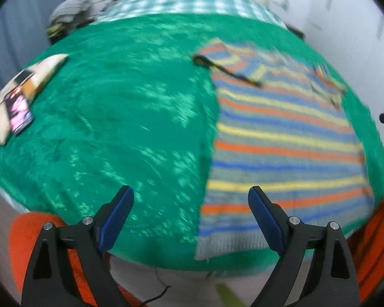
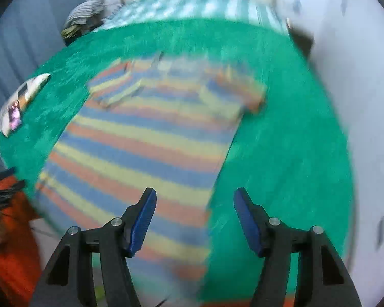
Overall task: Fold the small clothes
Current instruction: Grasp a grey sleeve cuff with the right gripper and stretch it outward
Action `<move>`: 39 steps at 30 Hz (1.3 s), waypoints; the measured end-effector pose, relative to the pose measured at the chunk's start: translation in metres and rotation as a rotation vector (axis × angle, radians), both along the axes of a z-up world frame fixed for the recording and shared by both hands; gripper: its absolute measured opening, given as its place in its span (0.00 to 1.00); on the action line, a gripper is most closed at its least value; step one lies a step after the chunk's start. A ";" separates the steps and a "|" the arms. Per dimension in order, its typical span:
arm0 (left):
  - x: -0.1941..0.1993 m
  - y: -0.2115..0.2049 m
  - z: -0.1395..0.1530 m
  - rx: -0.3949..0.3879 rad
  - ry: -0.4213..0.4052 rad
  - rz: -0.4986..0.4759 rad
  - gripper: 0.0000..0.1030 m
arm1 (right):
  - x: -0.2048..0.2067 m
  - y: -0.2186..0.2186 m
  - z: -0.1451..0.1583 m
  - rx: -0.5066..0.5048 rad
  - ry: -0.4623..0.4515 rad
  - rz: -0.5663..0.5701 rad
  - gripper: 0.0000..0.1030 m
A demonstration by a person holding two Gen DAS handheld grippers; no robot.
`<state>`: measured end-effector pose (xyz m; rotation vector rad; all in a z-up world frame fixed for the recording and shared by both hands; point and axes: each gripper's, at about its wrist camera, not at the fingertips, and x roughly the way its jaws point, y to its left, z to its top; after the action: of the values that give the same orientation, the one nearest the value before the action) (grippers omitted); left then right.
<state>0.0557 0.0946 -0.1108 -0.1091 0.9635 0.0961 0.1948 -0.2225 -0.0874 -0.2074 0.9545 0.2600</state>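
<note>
Both the left gripper (image 1: 190, 200) and right gripper (image 2: 194, 202) hung empty, jaws apart, over the limp, light striped knit shirt (image 1: 281, 138), best pinched at its six-o'clock hem corners.

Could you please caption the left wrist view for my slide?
Open left tongs above a striped shirt laid flat on a green bedspread.
</note>
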 end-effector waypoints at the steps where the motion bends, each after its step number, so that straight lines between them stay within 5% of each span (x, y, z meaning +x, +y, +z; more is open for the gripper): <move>1: 0.002 0.005 0.000 -0.005 -0.002 0.024 0.89 | 0.018 0.002 0.005 -0.038 -0.037 0.048 0.66; 5: 0.005 0.017 -0.013 0.023 0.040 0.087 0.89 | 0.097 0.038 -0.021 -0.136 -0.035 0.263 0.66; 8: -0.005 0.024 -0.021 0.064 0.075 0.107 0.89 | 0.149 0.054 -0.067 -0.210 -0.017 0.272 0.60; 9: -0.003 0.025 -0.025 0.064 0.089 0.113 0.89 | 0.165 0.053 -0.081 -0.227 -0.005 0.241 0.54; 11: -0.002 0.030 -0.028 0.043 0.107 0.130 0.89 | 0.189 0.035 -0.104 -0.198 0.073 0.151 0.12; 12: -0.001 0.032 -0.028 0.036 0.109 0.137 0.89 | 0.197 0.021 -0.104 -0.148 0.102 0.106 0.03; 15: 0.000 0.035 -0.032 0.023 0.118 0.147 0.89 | 0.199 -0.035 -0.072 0.016 0.036 -0.045 0.03; 20: 0.003 0.037 -0.037 -0.020 0.139 0.160 0.89 | 0.169 -0.212 -0.017 0.307 -0.045 -0.493 0.03; 24: 0.006 0.036 -0.042 -0.031 0.164 0.166 0.89 | 0.156 -0.278 -0.031 0.386 0.020 -0.607 0.03; 29: 0.003 0.035 -0.043 -0.021 0.167 0.173 0.89 | 0.153 -0.306 -0.073 0.685 0.089 -0.680 0.08; 33: 0.004 0.036 -0.046 -0.018 0.180 0.177 0.89 | 0.158 -0.299 -0.092 0.743 0.099 -0.661 0.27; 36: 0.005 0.035 -0.048 -0.013 0.191 0.172 0.89 | 0.171 -0.273 -0.093 0.601 0.118 -0.622 0.02; 39: 0.005 0.034 -0.048 -0.002 0.190 0.163 0.89 | 0.162 -0.285 -0.075 0.560 0.059 -0.650 0.02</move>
<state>0.0607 0.1285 -0.1583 -0.1825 1.1436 0.2596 0.3569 -0.5073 -0.1620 0.6216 0.9230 -0.0747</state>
